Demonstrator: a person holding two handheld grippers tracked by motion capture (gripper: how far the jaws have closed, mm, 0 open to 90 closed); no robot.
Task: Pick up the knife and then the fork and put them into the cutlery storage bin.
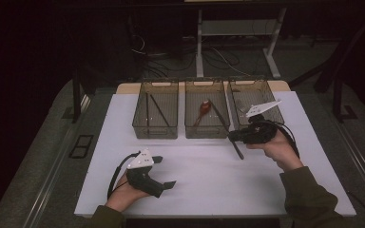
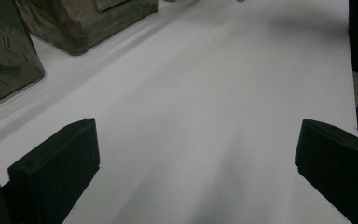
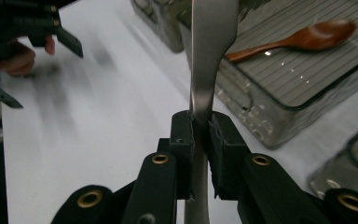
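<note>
The metal utensil (image 3: 208, 56) is pinched by its handle between the closed right gripper (image 3: 200, 128), near the middle basket (image 3: 279, 107) holding a wooden spoon (image 3: 303, 39), so sorting looks unfinished; the left gripper (image 2: 191, 158) stands wide open, empty.

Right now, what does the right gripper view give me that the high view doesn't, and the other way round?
Right gripper view adds: the right gripper pads clamped flat on a metal utensil handle, which rises over a bin.
High view adds: three bins in a row, with dark sticks in the left bin.
Both: the wooden spoon in a bin, and the left gripper open over the white table.
</note>
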